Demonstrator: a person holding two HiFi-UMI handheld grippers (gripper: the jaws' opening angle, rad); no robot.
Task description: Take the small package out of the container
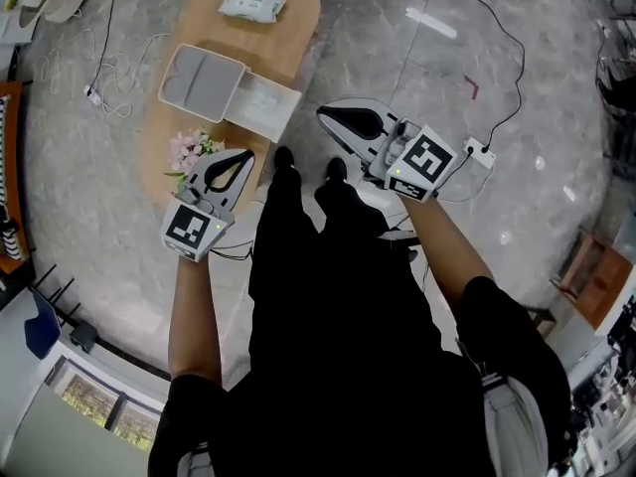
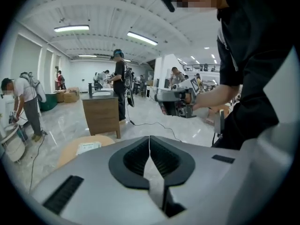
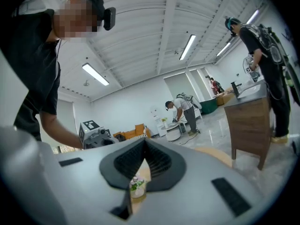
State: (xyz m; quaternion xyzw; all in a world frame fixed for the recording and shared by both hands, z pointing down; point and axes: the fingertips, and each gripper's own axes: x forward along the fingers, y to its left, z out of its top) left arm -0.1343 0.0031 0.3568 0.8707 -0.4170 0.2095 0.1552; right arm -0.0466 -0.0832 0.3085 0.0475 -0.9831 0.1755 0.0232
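Currently, the left tongs (image 1: pixel 241 160) and the right tongs (image 1: pixel 336 119) are both pressed together and hold nothing. The small package (image 1: pixel 252 4) lies flat on the counter (image 1: pixel 296 38) in the upper left-centre of the head view, apart from the open container (image 1: pixel 203 81), whose grey tray looks empty. The left tongs are the nearer pair, at the counter's lower end beside the flowers (image 1: pixel 192 150). The package lies up-frame of them, past the container, with its long axis running left to right and tilted slightly down at the right.

Package (image 1: pixel 252 4) lies on table (image 1: pixel 298 38) beyond container (image 1: pixel 203 82).
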